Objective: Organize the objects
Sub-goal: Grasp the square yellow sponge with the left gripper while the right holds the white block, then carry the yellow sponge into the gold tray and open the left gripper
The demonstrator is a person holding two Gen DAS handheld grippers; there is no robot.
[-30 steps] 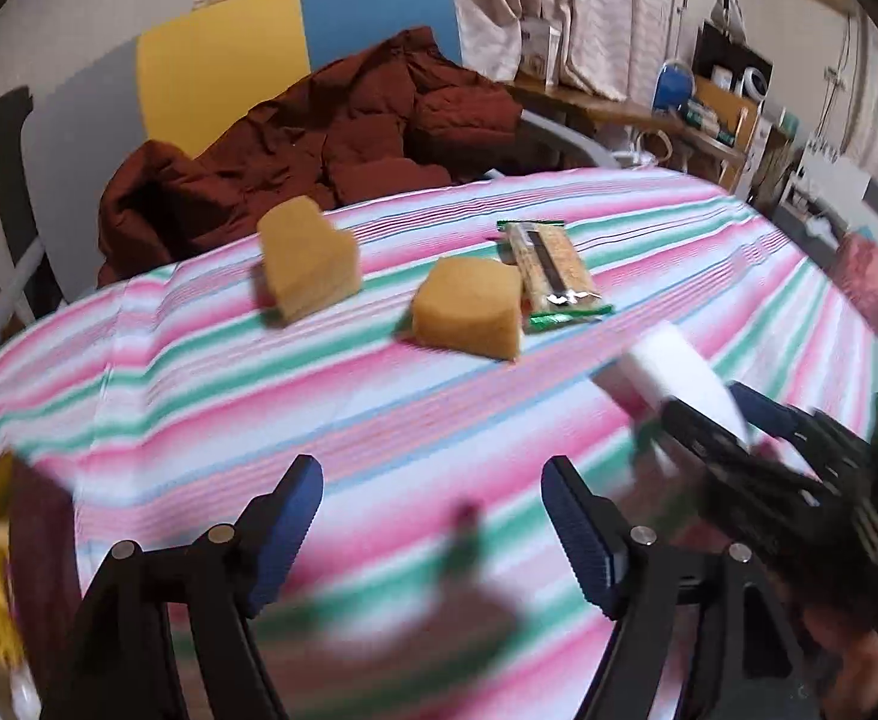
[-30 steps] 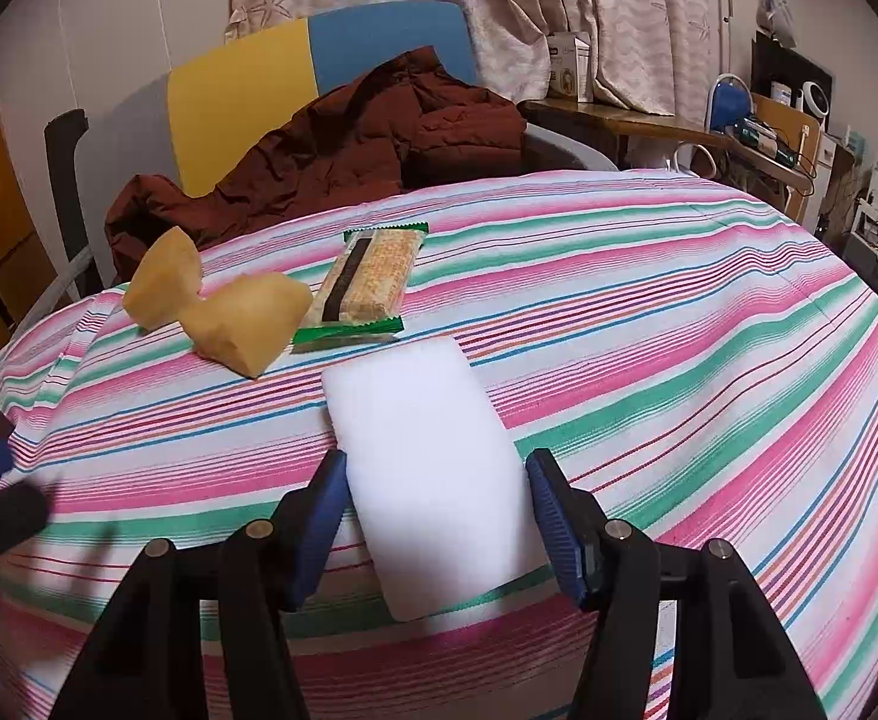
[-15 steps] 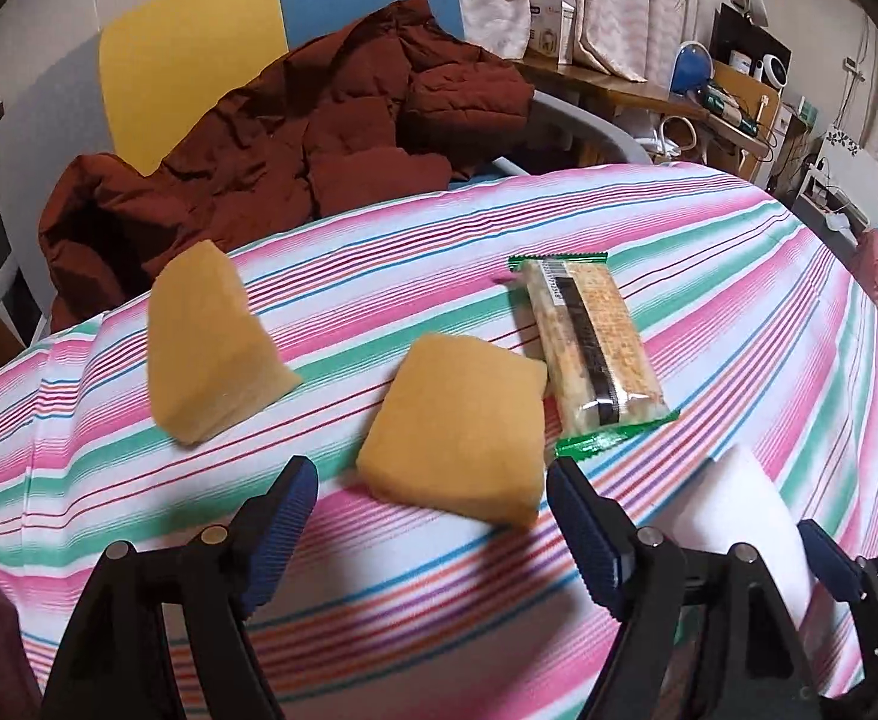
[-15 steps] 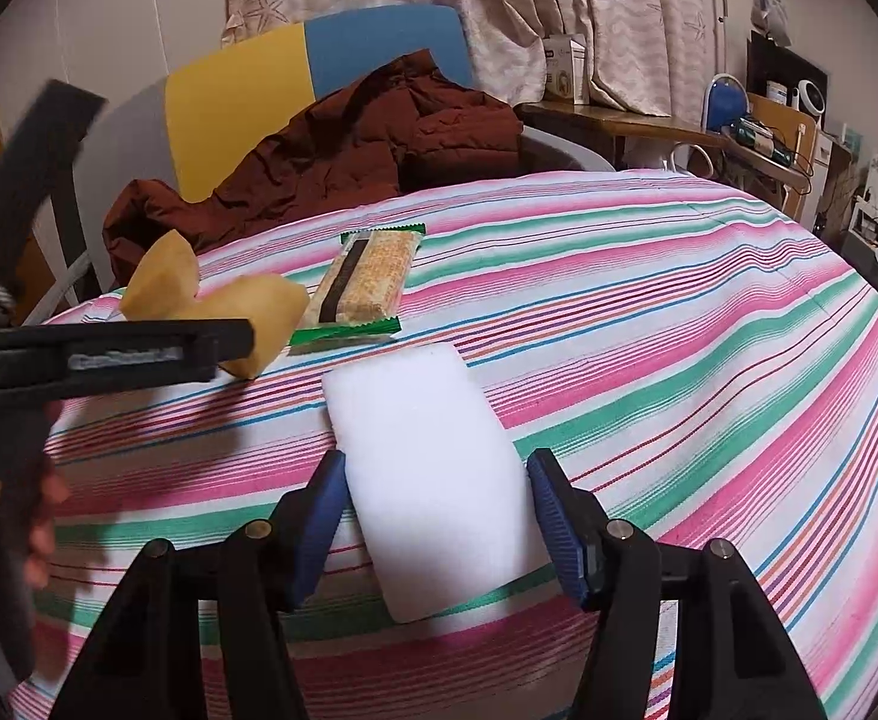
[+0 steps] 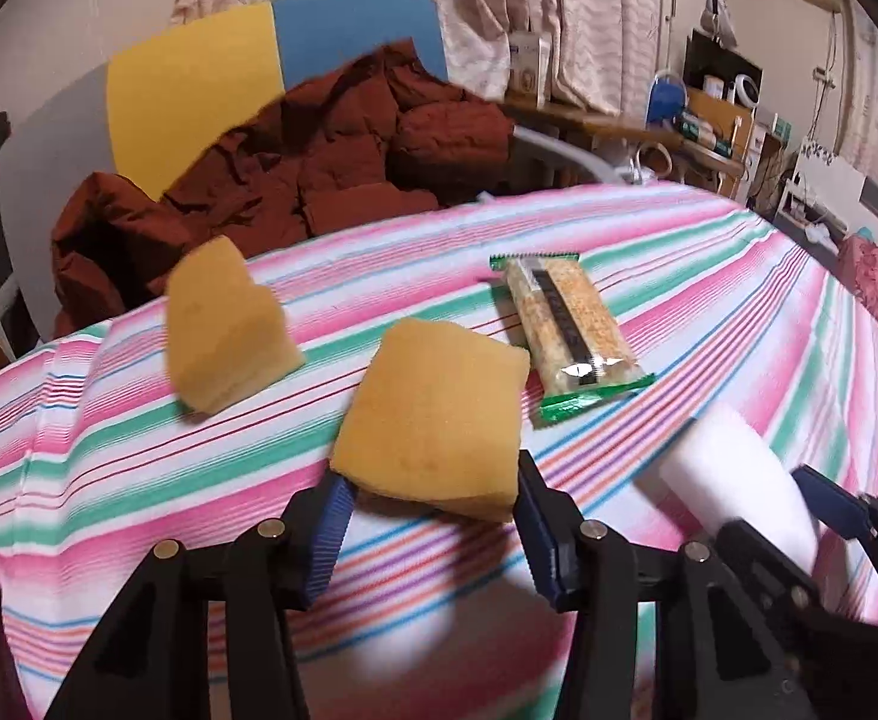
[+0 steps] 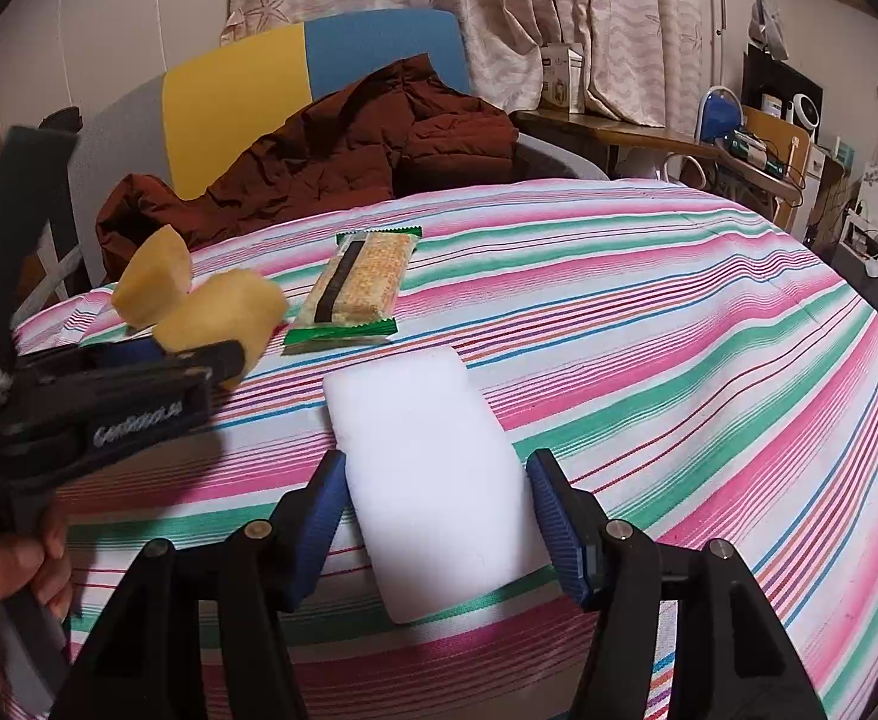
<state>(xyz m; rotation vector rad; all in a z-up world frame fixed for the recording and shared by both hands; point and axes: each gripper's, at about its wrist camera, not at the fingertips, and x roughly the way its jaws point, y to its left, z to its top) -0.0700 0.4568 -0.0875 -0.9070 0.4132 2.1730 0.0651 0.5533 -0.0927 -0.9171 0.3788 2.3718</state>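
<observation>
Yellow sponge [image 5: 433,414] btwn closing L jaws (pads touching); white sponge [image 6: 433,480] clamped in R jaws.

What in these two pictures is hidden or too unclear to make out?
- Left wrist view: the white sponge's near end is hidden behind the right gripper.
- Right wrist view: the left gripper covers the near yellow sponge's lower part.
- Both views: the snack packet's print is too small to read.
</observation>
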